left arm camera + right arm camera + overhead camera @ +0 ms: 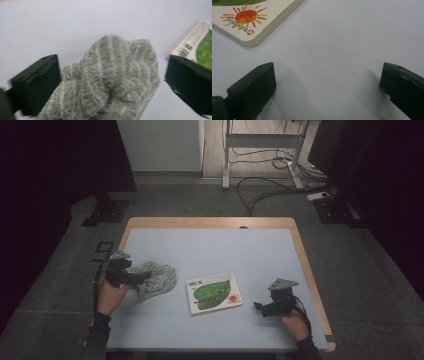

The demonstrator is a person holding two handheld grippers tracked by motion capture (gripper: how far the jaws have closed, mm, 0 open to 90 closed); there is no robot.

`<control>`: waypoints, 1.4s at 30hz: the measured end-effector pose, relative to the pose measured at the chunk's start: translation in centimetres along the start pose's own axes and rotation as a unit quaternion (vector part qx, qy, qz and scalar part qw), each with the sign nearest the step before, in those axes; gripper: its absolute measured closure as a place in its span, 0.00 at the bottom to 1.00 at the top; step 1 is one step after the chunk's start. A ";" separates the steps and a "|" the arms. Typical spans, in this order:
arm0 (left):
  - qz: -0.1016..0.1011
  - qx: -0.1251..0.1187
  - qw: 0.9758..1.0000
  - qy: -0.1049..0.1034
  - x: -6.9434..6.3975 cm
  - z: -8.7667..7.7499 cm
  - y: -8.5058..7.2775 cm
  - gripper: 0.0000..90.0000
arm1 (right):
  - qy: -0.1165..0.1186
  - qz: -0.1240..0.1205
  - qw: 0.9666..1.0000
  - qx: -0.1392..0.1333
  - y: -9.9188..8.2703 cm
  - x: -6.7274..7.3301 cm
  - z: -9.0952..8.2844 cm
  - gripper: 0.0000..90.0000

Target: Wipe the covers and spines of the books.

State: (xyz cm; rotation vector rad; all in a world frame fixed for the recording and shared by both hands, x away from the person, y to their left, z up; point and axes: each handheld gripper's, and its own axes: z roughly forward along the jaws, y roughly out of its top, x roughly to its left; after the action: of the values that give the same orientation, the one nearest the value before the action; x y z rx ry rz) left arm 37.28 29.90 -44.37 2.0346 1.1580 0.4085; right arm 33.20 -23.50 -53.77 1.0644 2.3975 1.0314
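Two things on the table (165, 335): a grey striped fuzzy cloth (157, 279) toward the left edge, and a picture book (214, 293) with a green leaf and a red sun on its cover, near the middle, closer to the near edge. Well apart from each other, not touching.

Left gripper (142, 277) right at the cloth, fingers (37, 83) spread wide on either side of the crumpled heap, pressing on nothing; released, to judge from the left gripper view, where the fabric (110, 82) bulges up between the pads and sits free on the surface. Bunched rather than folded flat or laid out.

Right gripper (260, 308) toward the right edge near the front, beside the book's sun corner (249, 20) but clear of it; fingers (254, 87) apart over bare surface, gripping nothing.

Judged from this: cloth handling either between grasps or just at a set-down, with the cloth put near the left edge but left rumpled. Book apparently untouched, lying closed. Likely left to do: any tidying or spreading of the cloth, and whatever involves the book, with the right gripper's part not yet begun.
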 end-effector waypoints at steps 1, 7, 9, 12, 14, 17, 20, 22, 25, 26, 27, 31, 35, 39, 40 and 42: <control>0.008 -0.006 1.000 -0.006 -0.5 -0.4 0.2 0.00 | 0.000 0.000 1.000 0.000 0.0 0.0 0.0 0.00; 0.050 -0.013 0.997 -0.050 -3.4 -0.8 0.6 0.00 | 0.000 0.000 1.000 0.000 0.0 0.0 0.0 0.00; 0.064 -0.004 0.996 -0.067 -4.3 -0.5 0.5 0.00 | 0.000 0.000 1.000 0.000 0.0 0.0 0.0 0.00; 0.082 0.005 0.993 -0.086 -5.6 0.4 0.2 0.00 | 0.000 -0.001 1.000 0.000 0.0 0.0 0.0 0.00; 0.094 0.007 0.991 -0.094 -6.4 1.2 -0.1 0.00 | 0.000 0.000 1.000 -0.001 0.0 0.0 0.0 0.00; 0.105 0.013 0.989 -0.108 -7.4 2.4 -0.6 0.00 | 0.000 0.000 1.000 -0.001 0.0 0.0 0.0 0.00; 0.116 0.024 0.986 -0.115 -8.2 3.6 -1.1 0.00 | 0.000 0.000 1.000 -0.001 0.0 0.0 0.0 0.00; 0.124 0.033 0.985 -0.118 -8.7 4.4 -1.5 0.00 | 0.000 0.000 1.000 -0.001 0.0 0.0 0.0 0.00; 0.134 0.049 0.982 -0.123 -9.5 5.7 -2.0 0.00 | 0.000 0.000 1.000 0.000 0.0 0.0 0.0 0.00; 0.140 0.055 0.981 -0.123 -9.6 5.9 -2.1 0.00 | 0.000 -0.001 1.000 0.000 0.0 0.0 0.0 0.00; 0.144 0.059 0.980 -0.122 -9.8 6.3 -2.3 0.00 | 0.000 0.000 1.000 0.000 0.0 0.0 0.0 0.00; 0.157 0.078 0.977 -0.120 -10.5 7.6 -2.9 0.00 | 0.000 0.001 1.000 -0.001 0.0 0.0 0.0 0.00; 0.164 0.088 0.975 -0.120 -10.9 8.3 -3.3 0.00 | 0.000 0.001 1.000 0.000 0.0 0.0 0.0 0.00; 0.165 0.093 0.974 -0.123 -11.2 8.8 -3.6 0.00 | 0.001 0.002 1.000 0.000 0.0 0.0 0.0 0.00; 0.164 0.093 0.974 -0.124 -11.2 8.8 -3.6 0.00 | 0.001 0.002 1.000 0.000 0.0 0.0 0.0 0.00; 0.166 0.090 0.975 -0.121 -11.3 8.8 -3.6 0.00 | 0.001 0.002 1.000 0.000 0.0 0.0 0.0 0.00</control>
State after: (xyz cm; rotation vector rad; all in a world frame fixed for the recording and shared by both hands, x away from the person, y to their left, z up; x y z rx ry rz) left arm 34.22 17.60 -51.99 2.3701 0.7306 0.2114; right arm 33.23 -23.52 -53.75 1.0695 2.3980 1.0352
